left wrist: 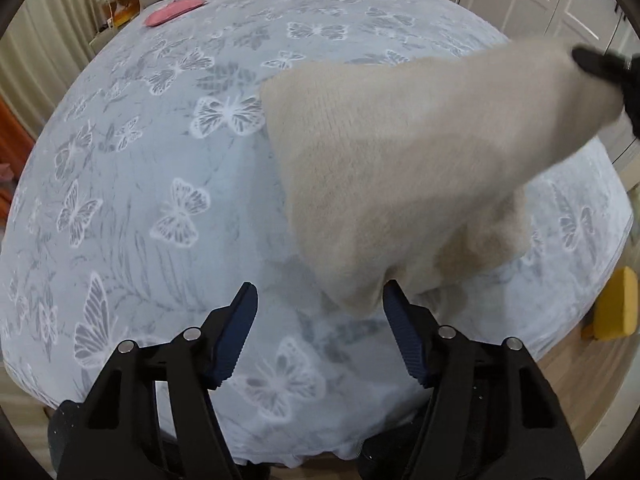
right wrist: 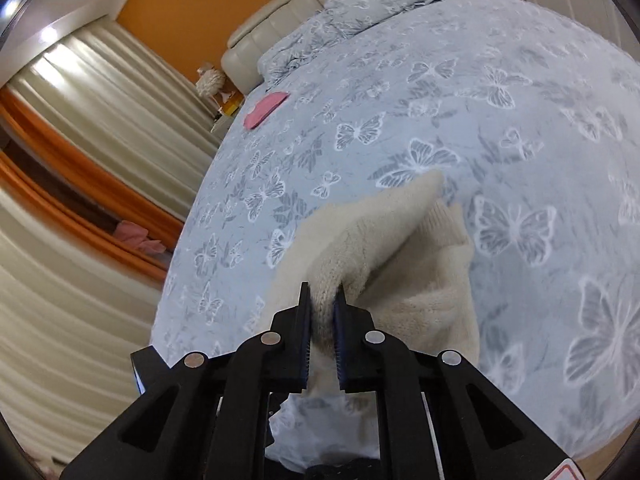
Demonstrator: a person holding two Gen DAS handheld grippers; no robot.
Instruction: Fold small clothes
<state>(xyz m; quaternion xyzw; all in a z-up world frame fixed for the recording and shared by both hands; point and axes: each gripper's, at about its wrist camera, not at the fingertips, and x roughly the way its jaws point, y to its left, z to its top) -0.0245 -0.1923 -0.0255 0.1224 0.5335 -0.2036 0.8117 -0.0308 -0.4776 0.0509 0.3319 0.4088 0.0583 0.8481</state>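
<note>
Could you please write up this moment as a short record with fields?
setting: bed with butterfly-print cover
garment: cream knit, lifted off the cover
right gripper: shut on one end of the knit
left gripper: open, one finger at the knit's hanging corner, not gripping
other item: pink cloth, flat near the headboard
fold status: not yet folded

Your right gripper (left wrist: 612,76) looks blurry beside the cream sweater (left wrist: 400,168), and the picture edge cuts it off.
</note>
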